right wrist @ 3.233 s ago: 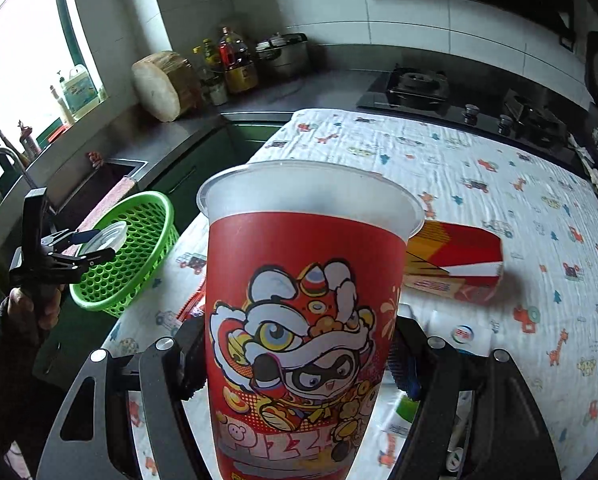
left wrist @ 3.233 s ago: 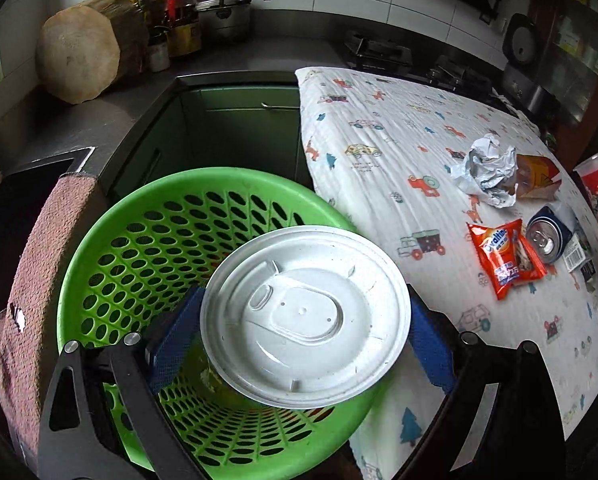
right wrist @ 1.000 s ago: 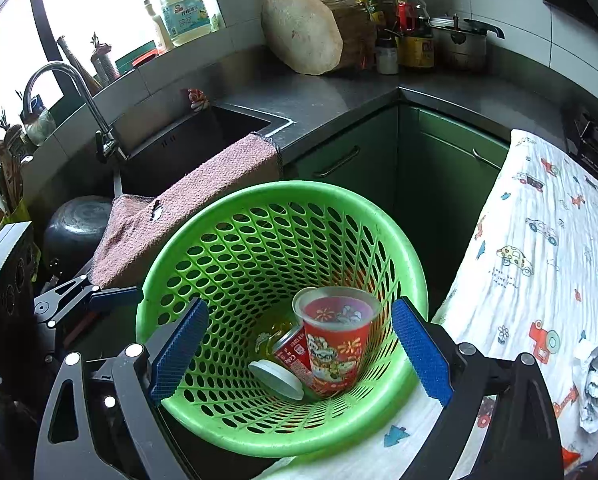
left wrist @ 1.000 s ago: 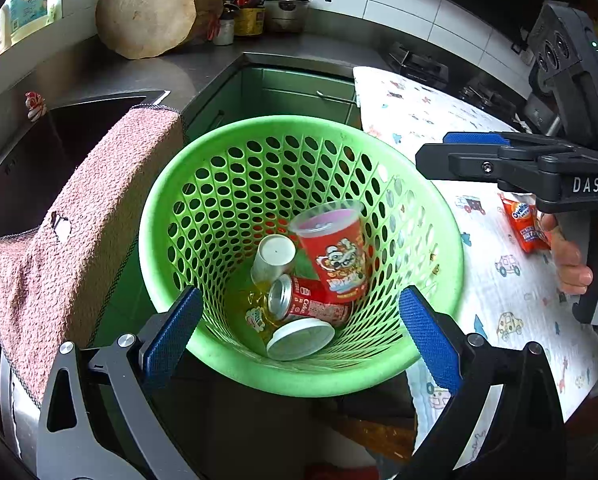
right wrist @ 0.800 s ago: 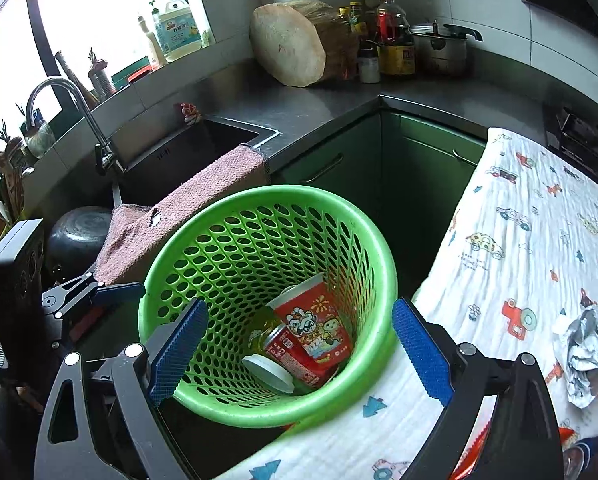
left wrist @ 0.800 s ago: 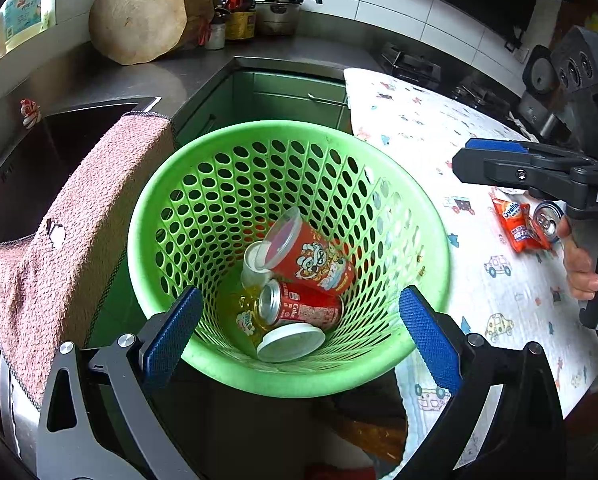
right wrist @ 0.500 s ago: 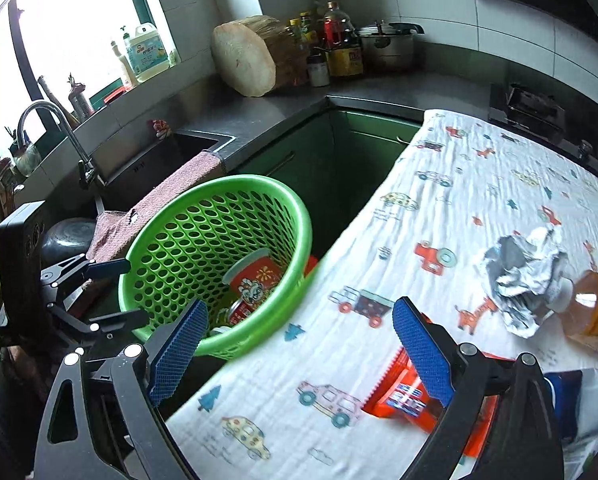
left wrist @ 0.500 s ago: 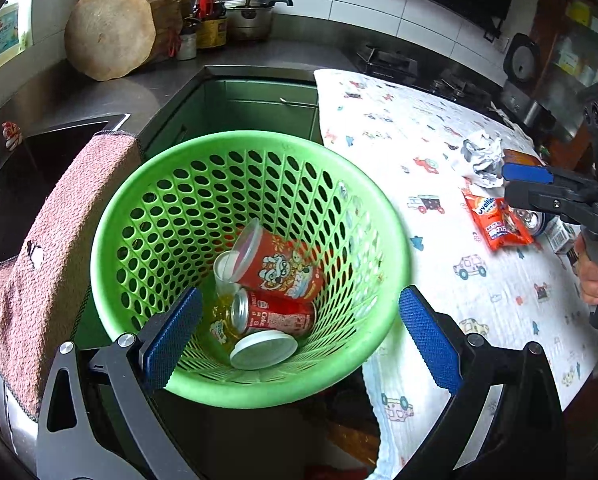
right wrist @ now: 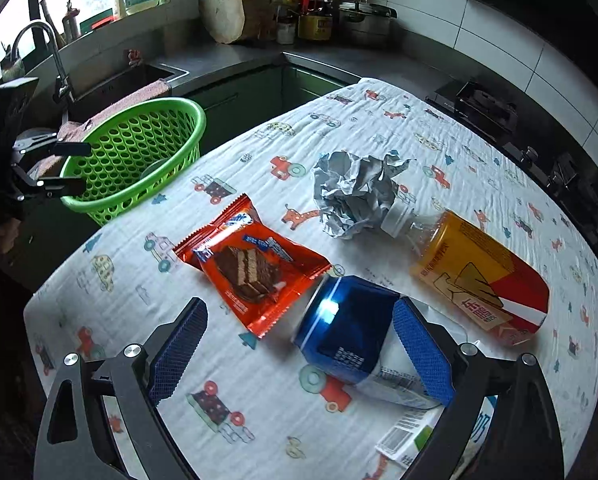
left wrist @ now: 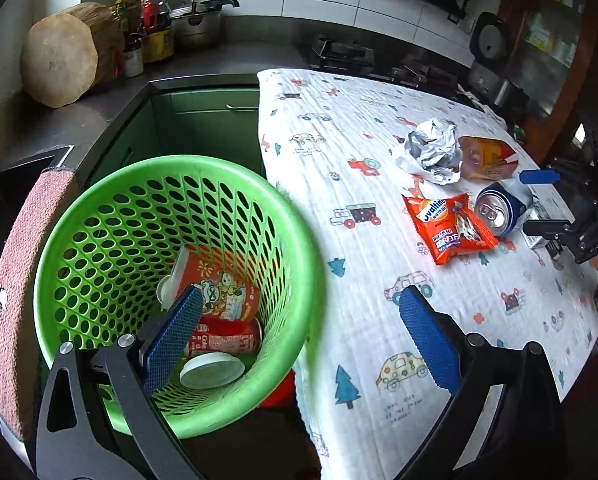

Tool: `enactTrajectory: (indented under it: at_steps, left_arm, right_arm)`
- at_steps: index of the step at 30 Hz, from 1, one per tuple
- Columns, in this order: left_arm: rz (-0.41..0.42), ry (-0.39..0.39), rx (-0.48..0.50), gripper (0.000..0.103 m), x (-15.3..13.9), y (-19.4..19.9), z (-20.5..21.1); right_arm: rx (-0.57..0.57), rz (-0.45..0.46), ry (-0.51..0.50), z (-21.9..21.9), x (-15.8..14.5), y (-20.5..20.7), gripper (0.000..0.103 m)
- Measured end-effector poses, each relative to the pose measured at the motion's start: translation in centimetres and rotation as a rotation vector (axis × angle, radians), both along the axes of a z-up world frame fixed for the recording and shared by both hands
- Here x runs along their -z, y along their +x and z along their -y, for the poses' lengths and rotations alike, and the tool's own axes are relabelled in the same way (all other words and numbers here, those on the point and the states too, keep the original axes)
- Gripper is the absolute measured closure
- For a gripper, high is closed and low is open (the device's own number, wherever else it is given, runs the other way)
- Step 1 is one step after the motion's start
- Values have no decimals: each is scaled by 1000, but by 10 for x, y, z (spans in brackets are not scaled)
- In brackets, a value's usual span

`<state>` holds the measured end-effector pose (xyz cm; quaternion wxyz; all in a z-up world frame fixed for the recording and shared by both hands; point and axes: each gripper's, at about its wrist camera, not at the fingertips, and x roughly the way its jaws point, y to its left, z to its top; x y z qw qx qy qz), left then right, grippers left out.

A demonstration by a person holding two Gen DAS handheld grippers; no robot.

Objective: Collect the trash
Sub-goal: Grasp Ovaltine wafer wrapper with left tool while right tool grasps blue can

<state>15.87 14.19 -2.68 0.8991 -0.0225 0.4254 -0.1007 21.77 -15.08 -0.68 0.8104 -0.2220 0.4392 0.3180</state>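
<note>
A green basket (left wrist: 99, 216) (right wrist: 139, 148) stands at the table's left edge and holds a red paper cup (left wrist: 219, 292), a red can (left wrist: 227, 338) and a white lid (left wrist: 211, 370). On the patterned tablecloth (right wrist: 259, 420) lie an orange snack packet (right wrist: 251, 268) (left wrist: 451, 226), a blue can (right wrist: 347, 328) (left wrist: 499, 210), crumpled paper (right wrist: 355, 196) (left wrist: 431, 152) and an orange bottle (right wrist: 479, 276) (left wrist: 485, 158). My left gripper (left wrist: 299, 336) is open and empty over the basket's rim. My right gripper (right wrist: 299, 348) is open and empty, low over the blue can and snack packet.
A carton (right wrist: 411, 440) lies under the blue can at the table's near edge. A pink towel (left wrist: 19, 272) hangs over the sink edge left of the basket. A wooden block (left wrist: 63, 64), bottles and a pot stand on the back counter. A stove (right wrist: 483, 108) lies beyond the table.
The red cup was let go into the basket and tipped on its side. My right gripper has swung right from the basket to over the table's trash. My left gripper has turned right.
</note>
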Motion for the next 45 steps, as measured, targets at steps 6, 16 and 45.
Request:
enactTrajectory:
  at_steps: [6, 16, 45]
  left_arm:
    - [0, 18, 71, 6, -4, 12, 26]
    - [0, 37, 256, 6, -6, 31, 67]
    - [-13, 226, 856, 6, 24, 83, 177]
  right_arm:
    - [-168, -18, -134, 3, 12, 10, 11]
    - [-370, -32, -340, -2, 40, 31, 10]
    - [-227, -184, -84, 22, 30, 55, 17]
